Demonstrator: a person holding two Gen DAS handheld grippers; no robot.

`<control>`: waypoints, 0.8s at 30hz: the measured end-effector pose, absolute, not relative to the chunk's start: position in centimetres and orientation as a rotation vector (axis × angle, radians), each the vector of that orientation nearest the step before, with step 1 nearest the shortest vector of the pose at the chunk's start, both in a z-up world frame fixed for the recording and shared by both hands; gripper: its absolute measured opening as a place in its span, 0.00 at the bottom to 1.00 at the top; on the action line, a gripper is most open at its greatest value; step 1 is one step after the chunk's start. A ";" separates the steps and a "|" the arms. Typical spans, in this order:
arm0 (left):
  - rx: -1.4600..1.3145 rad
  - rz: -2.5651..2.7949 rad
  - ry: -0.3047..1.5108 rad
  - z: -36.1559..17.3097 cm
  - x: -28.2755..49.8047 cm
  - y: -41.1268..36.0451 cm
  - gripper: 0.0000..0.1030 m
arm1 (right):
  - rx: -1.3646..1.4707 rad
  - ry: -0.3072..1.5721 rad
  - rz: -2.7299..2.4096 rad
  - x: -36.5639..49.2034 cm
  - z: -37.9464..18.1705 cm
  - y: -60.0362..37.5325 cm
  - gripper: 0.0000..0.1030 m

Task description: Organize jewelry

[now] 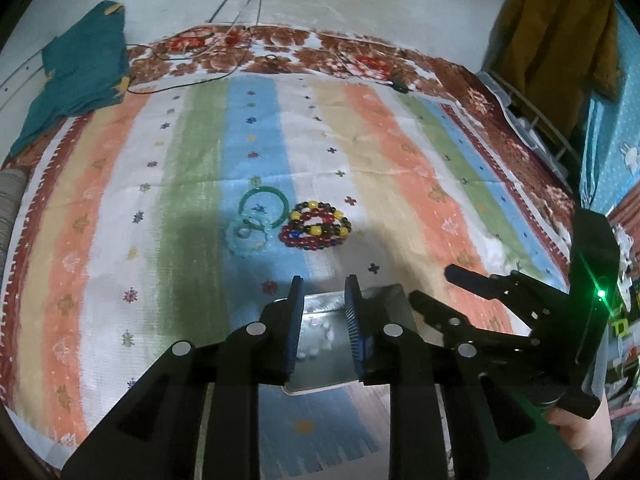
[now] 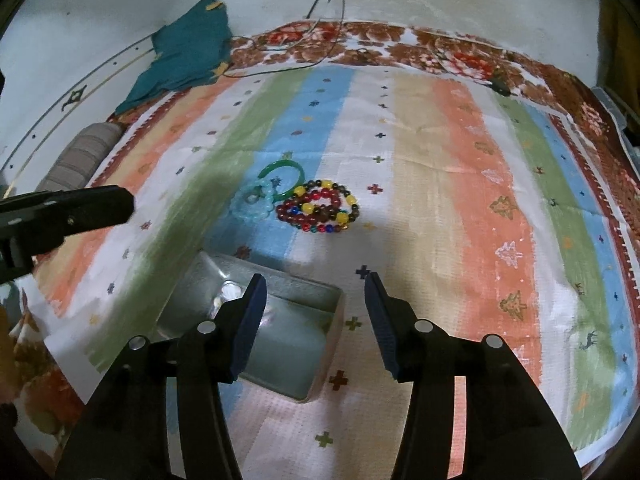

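Note:
A green bangle (image 1: 265, 205) (image 2: 281, 176), a pale blue beaded bracelet (image 1: 249, 238) (image 2: 253, 206) and a pile of red, yellow and dark beaded bracelets (image 1: 318, 227) (image 2: 320, 209) lie together on the striped cloth. A shallow metal tin (image 1: 390, 300) (image 2: 280, 340) lies nearer, holding white beads (image 1: 318, 338) (image 2: 230, 294). My left gripper (image 1: 323, 286) is open and empty above the tin. My right gripper (image 2: 314, 280) is open and empty over the tin's right edge; it also shows in the left wrist view (image 1: 436, 284).
The striped cloth (image 1: 160, 200) (image 2: 460, 200) lies over a red floral blanket (image 1: 320, 48) (image 2: 400, 46). A teal garment (image 1: 80, 76) (image 2: 188, 48), cables (image 1: 224, 28) and a grey roll (image 2: 84, 156) lie at the back and left. A rack with a brown coat (image 1: 556, 40) stands right.

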State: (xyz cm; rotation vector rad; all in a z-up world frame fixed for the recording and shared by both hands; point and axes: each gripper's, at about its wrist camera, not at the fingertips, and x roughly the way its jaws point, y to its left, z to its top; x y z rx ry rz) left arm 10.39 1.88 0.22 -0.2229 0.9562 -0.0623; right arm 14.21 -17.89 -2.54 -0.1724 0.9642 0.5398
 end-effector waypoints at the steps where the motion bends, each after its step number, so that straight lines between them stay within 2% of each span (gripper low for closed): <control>1: -0.222 -0.057 0.954 0.2 10.4 2.0 0.26 | -0.172 0.963 0.532 14.4 -2.5 -18.0 0.50; 17: -0.213 0.096 0.975 -1.7 13.1 5.5 0.36 | -0.143 0.985 0.493 17.1 -3.7 -18.1 0.51; 19: -0.212 0.110 0.984 -2.1 13.6 5.9 0.41 | -0.140 0.976 0.484 17.4 -3.5 -18.1 0.56; 24: -0.170 0.134 1.013 -3.2 14.5 6.2 0.44 | -0.132 0.961 0.463 18.0 -3.5 -18.2 0.59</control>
